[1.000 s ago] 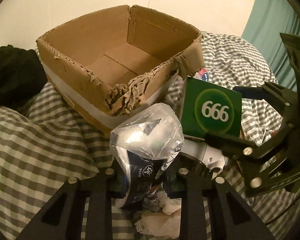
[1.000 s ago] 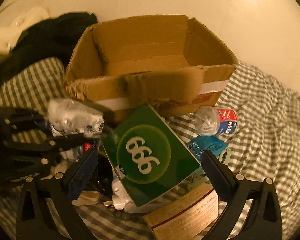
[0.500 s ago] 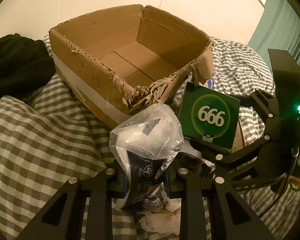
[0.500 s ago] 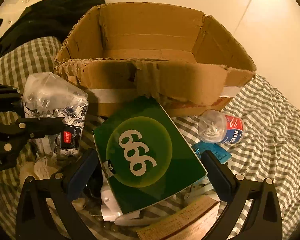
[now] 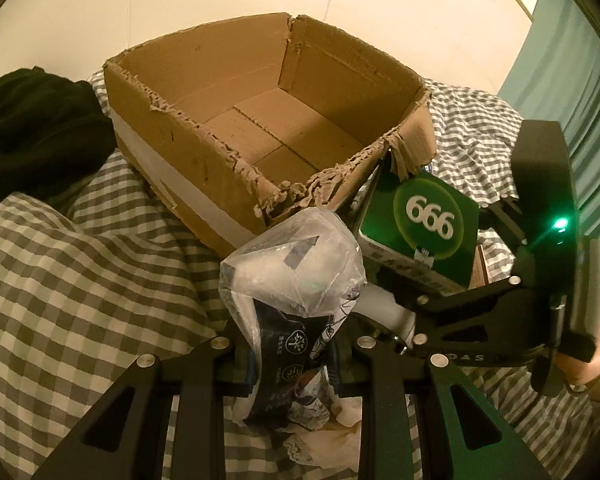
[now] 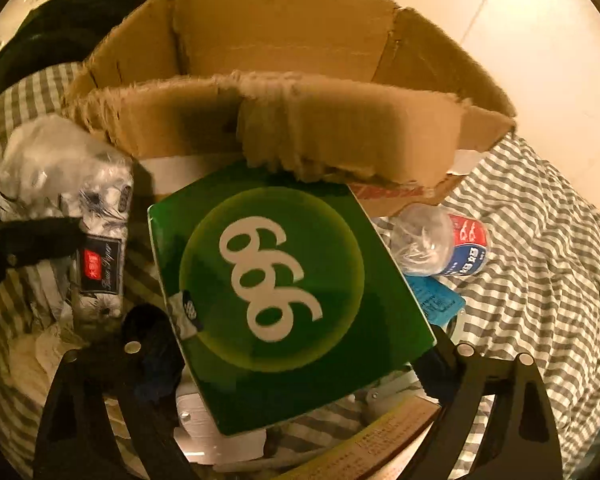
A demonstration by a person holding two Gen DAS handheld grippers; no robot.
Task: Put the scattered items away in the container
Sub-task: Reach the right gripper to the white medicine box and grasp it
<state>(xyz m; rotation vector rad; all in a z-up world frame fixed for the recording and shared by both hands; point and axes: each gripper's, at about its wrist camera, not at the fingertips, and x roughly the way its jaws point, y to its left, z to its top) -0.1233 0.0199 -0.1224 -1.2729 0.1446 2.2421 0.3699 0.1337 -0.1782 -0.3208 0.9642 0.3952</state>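
Right wrist: my right fingers (image 6: 300, 364) are closing around the green box (image 6: 292, 296); my left fingers (image 5: 292, 356) clench a tissue pack (image 5: 296, 280).

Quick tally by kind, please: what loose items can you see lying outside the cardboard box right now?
Green boxes: 1, the "666" box
Tissue packs: 1, the tissue pack
Plastic bottles: 1, the small bottle
Blue packets: 1, the blue packet
Printed cartons: 1, the carton
White objects under the green box: 1, a white object, kind unclear
Total: 6

Both wrist cameras look steeply down, close in; cardboard box (image 5: 260, 136) at twelve o'clock (green 666 box (image 6: 292, 300) shared too).
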